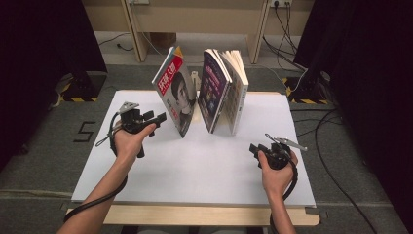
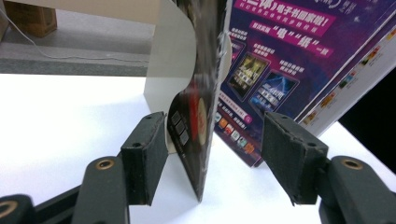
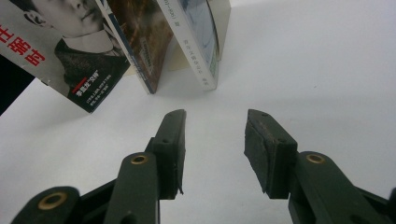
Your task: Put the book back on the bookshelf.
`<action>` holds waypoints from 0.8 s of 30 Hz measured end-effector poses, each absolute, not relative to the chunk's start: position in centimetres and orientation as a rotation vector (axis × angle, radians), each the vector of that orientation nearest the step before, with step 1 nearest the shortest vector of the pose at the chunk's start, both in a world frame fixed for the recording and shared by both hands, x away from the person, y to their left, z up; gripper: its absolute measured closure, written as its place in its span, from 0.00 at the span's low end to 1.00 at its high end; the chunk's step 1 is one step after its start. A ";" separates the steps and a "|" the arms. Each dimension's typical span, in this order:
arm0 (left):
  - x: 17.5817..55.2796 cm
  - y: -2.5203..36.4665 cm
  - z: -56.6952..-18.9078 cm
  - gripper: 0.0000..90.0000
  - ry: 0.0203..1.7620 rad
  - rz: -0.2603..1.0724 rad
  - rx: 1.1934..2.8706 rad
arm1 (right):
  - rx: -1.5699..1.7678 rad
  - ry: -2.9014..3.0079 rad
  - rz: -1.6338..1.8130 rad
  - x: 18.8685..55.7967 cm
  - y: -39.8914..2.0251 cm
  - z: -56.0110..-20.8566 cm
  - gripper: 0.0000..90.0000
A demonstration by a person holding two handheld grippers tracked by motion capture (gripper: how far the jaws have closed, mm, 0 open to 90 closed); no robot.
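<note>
1. We see the bench [image 1: 195,165] with its white sheet carrying a book stand: two books [image 1: 225,92] lean to the right, and a portrait-cover magazine [image 1: 176,95] leans to the left.
2. We judge the tidying unfinished: the magazine tilts away from the books, not yet stood against them.
3. Our left gripper [image 2: 212,156] has its jaws wide apart, straddling the magazine's lower edge without pressing it.
4. Our right gripper [image 1: 254,148] rests near the front, jaws apart and empty.
</note>
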State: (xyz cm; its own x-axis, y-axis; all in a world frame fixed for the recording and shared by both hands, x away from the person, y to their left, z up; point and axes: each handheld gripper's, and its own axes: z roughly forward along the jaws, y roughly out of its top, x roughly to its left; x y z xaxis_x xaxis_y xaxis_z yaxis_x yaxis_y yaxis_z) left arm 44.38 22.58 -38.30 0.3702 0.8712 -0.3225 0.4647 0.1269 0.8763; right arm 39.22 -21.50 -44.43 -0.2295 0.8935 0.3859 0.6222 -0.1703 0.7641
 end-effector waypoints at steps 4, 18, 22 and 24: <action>43.9 23.1 -38.6 0.44 1.262 0.454 1.514 | 1.739 1.810 1.354 39.2 -21.4 -44.4 0.65; 42.0 24.9 -39.6 0.43 1.270 0.456 1.522 | 1.739 1.813 1.351 39.2 -21.3 -44.4 0.65; 41.5 25.2 -40.0 0.43 1.276 0.447 1.524 | 1.735 1.816 1.351 39.2 -21.3 -44.4 0.65; 41.1 25.4 -40.3 0.43 1.276 0.443 1.523 | 1.732 1.814 1.351 39.2 -21.3 -44.4 0.65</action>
State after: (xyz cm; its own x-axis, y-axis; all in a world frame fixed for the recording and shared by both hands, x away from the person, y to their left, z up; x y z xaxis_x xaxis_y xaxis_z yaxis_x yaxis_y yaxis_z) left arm 41.11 25.45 -40.28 0.3626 0.8736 -0.3245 0.4846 0.1207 0.8664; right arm 39.24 -21.31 -44.45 -0.2341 0.8946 0.3805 0.6209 -0.1637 0.7667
